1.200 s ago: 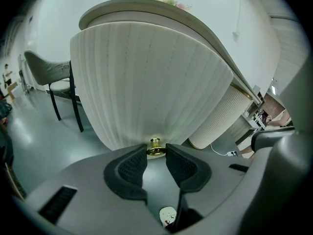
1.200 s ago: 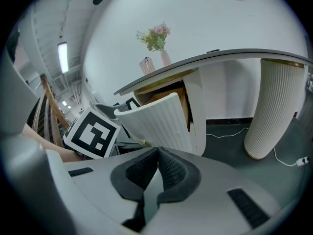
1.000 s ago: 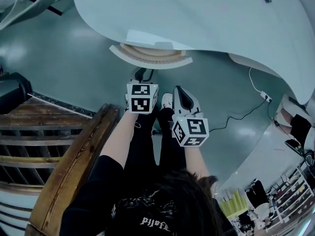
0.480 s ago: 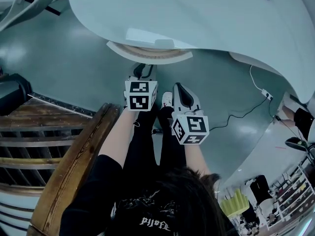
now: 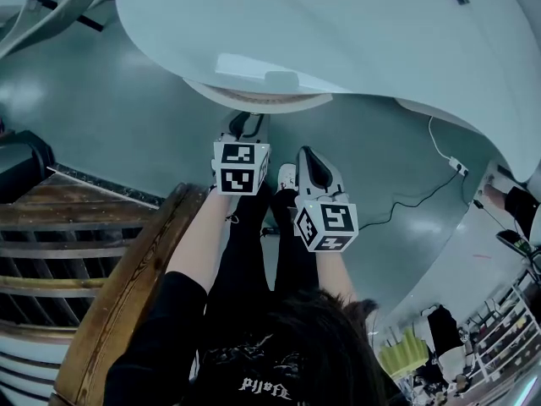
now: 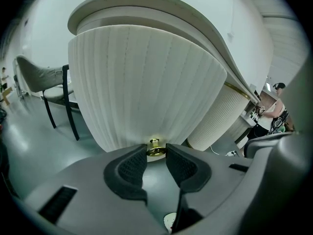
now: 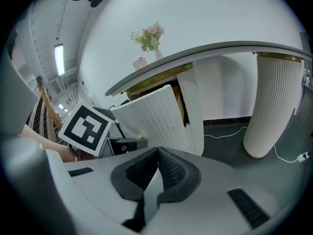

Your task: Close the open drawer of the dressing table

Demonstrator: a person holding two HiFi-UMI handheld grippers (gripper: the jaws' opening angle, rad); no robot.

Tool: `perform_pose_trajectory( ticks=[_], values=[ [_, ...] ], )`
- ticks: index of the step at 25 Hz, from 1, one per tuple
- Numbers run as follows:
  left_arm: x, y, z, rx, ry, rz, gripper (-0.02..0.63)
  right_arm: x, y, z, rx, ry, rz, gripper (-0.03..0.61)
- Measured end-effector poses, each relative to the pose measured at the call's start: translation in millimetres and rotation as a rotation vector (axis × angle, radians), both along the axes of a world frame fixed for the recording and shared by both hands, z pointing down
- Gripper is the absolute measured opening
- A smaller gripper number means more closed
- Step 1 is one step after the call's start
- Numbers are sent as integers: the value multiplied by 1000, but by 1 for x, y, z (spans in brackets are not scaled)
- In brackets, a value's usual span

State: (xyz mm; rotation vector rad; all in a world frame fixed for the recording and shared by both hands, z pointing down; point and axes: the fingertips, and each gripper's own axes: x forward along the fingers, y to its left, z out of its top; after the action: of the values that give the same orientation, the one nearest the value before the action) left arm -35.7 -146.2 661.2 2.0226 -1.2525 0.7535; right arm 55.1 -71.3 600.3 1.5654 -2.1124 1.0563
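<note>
- White fluted curved drawer (image 7: 151,116): drawn out from under the white tabletop (image 7: 205,53); closing judged unfinished.
- Small brass knob (image 6: 155,145): pinched by the left gripper (image 6: 156,152).
- Right gripper (image 7: 157,155): pressed together, empty.

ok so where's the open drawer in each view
Head view: drawer upper centre, under the tabletop.
Left gripper view: drawer front fills the centre, brass knob below.
Right gripper view: drawer centre left, under the tabletop.
Shared landmark: the tabletop edge above it.
</note>
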Motion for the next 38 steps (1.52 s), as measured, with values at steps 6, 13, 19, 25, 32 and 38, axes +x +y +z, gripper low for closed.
perform_pose_trajectory(
  ticks=[6, 13, 19, 25, 32, 38],
  values=[
    [0, -11, 0, 12, 2, 4, 135, 1, -9, -4, 26, -2, 18, 26],
    [0, -19, -1, 20, 14, 3, 135, 2, -18, -9, 49, 8, 35, 26],
    [3, -26, -2, 35, 25, 7, 135, 8, -23, -12, 64, 23, 50, 26],
    [6, -36, -2, 48, 36, 5, 135, 15, -34, -15, 89, 37, 73, 26],
    [12, -51, -2, 84, 40, -22, 135, 24, -44, -18, 95, 33, 85, 26],
    [14, -69, -1, 105, 41, -19, 135, 27, -52, -16, 105, 29, 100, 26]
  ],
)
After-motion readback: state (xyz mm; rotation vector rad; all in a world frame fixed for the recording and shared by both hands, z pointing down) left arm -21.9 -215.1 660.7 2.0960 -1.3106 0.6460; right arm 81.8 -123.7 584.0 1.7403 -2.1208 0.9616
